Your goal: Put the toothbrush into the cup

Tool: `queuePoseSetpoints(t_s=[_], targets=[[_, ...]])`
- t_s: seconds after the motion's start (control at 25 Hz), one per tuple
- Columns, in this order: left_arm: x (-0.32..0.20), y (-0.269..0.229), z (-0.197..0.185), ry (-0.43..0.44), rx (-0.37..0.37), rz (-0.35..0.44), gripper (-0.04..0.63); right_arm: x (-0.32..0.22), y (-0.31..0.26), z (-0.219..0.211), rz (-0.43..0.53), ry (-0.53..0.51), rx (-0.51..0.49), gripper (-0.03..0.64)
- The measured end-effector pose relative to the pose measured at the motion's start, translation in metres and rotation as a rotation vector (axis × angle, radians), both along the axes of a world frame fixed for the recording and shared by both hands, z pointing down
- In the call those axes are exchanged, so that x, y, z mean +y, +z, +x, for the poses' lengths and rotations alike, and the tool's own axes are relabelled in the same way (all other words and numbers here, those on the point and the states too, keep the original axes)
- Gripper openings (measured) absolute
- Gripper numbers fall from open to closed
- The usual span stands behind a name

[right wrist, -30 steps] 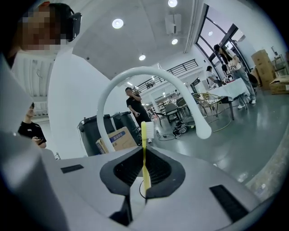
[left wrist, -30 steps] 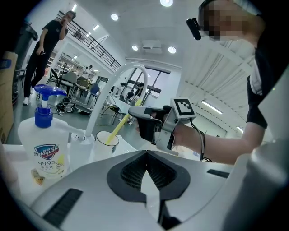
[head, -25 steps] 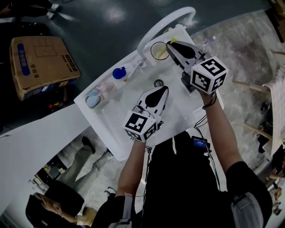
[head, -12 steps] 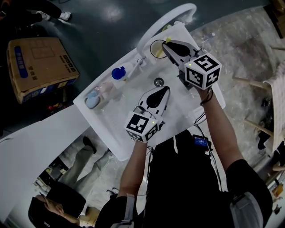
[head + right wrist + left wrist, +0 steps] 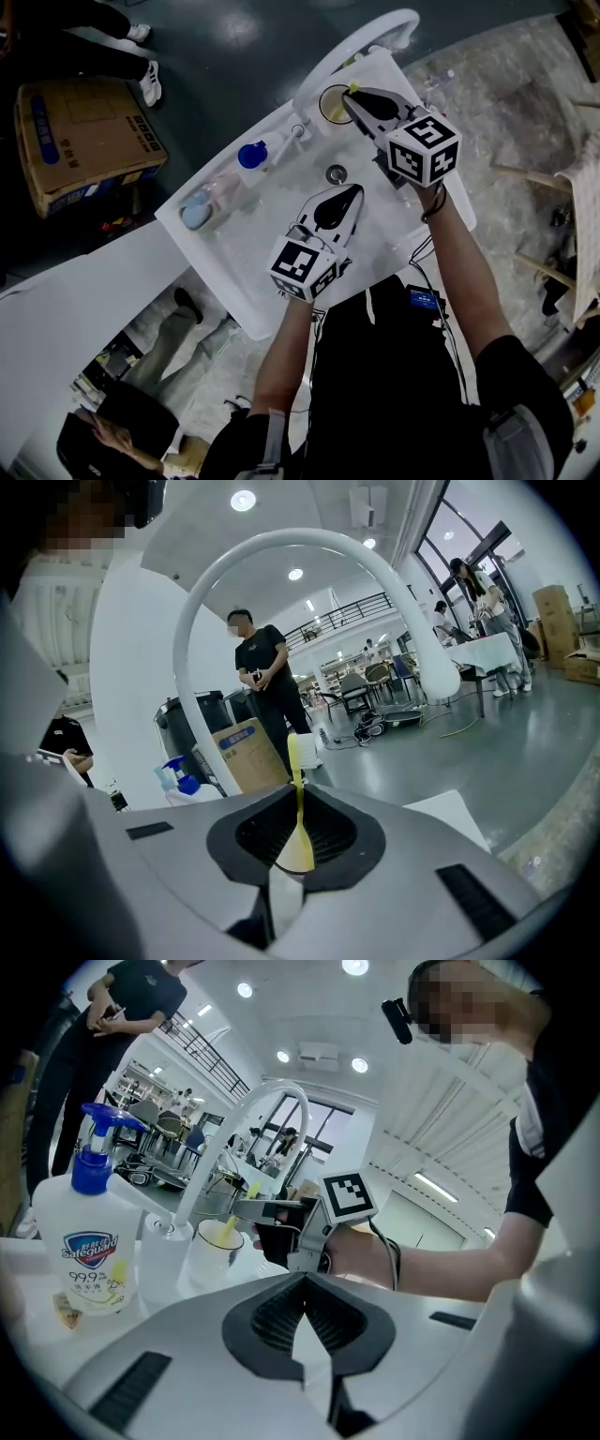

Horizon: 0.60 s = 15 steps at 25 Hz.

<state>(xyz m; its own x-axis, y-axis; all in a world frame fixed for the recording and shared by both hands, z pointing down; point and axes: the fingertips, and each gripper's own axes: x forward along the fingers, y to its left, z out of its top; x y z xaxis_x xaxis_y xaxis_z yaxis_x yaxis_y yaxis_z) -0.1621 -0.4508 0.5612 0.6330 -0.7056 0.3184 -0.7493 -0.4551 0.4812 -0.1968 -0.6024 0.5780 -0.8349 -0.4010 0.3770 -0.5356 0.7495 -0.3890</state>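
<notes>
A white cup [image 5: 330,105] stands at the far corner of the white basin top [image 5: 234,281], beside the tap. My right gripper [image 5: 352,96] hovers at the cup's rim, shut on a yellow toothbrush [image 5: 297,803] that stands upright with its white bristles on top. In the left gripper view the toothbrush [image 5: 228,1232] has its lower end inside the mouth of the cup [image 5: 212,1252], below the right gripper [image 5: 246,1209]. My left gripper [image 5: 354,191] is over the basin near the drain [image 5: 336,173], shut and holding nothing; its jaws [image 5: 302,1279] meet at the tip.
A curved white tap [image 5: 349,45] arches over the cup. A soap bottle with a blue pump [image 5: 251,155] and a pale blue item [image 5: 195,208] stand on the basin's left side. A cardboard box [image 5: 84,131] sits on the floor; a bystander's shoes show at top left.
My right gripper has come down and slightly left with the toothbrush, closer to the cup. The left gripper has stayed put.
</notes>
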Motion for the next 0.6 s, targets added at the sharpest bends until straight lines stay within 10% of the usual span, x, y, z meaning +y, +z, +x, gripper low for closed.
queuePoseSetpoints(t_s=[0.6], targets=[[0.0,0.0,0.003,-0.005,0.006,-0.003,0.008,-0.013,0.009,0.008,-0.039,0.035,-0.031,0.029]])
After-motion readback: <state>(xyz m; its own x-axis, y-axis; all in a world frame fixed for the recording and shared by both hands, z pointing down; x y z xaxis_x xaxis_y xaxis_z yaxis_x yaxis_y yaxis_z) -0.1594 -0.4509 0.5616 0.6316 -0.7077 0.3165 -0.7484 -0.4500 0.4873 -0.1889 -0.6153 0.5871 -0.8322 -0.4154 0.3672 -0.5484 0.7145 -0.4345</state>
